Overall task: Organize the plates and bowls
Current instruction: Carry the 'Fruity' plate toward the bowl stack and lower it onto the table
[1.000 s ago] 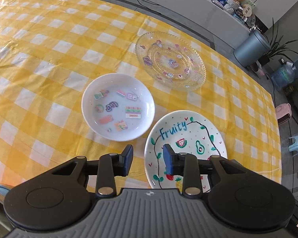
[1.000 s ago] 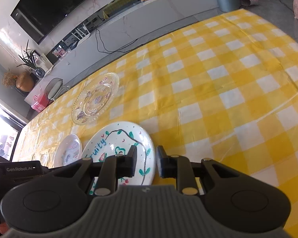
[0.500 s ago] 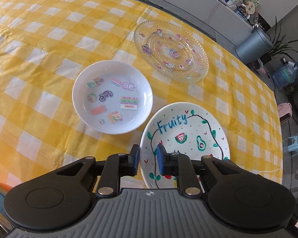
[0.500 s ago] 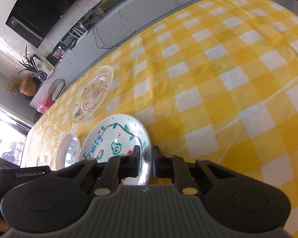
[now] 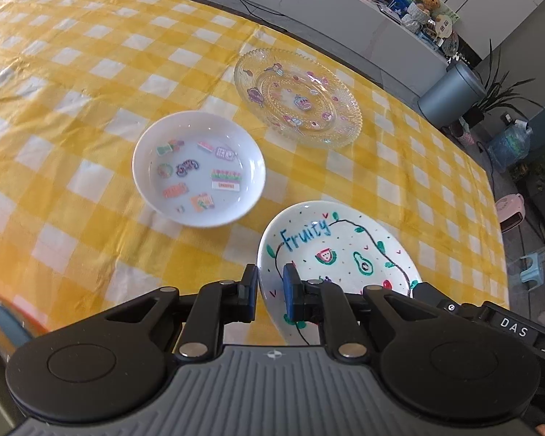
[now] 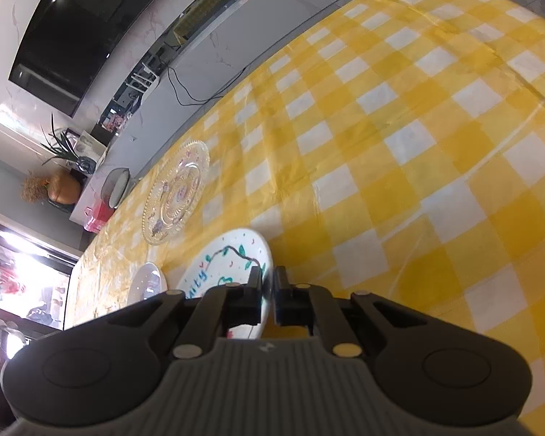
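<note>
We saw the yellow checked tablecloth (image 5: 72, 83) running out of frame on every side, with the glass plate (image 5: 298, 96) farthest from us and the white sticker bowl (image 5: 199, 172) nearer. Nearest lay the "Fruity" plate (image 5: 339, 250), its near edge hidden behind the tools. The left gripper (image 5: 269, 287) had been closing and clamped that plate's rim; the right gripper (image 6: 268, 292) pinched the opposite rim (lettering half hidden there).
</note>
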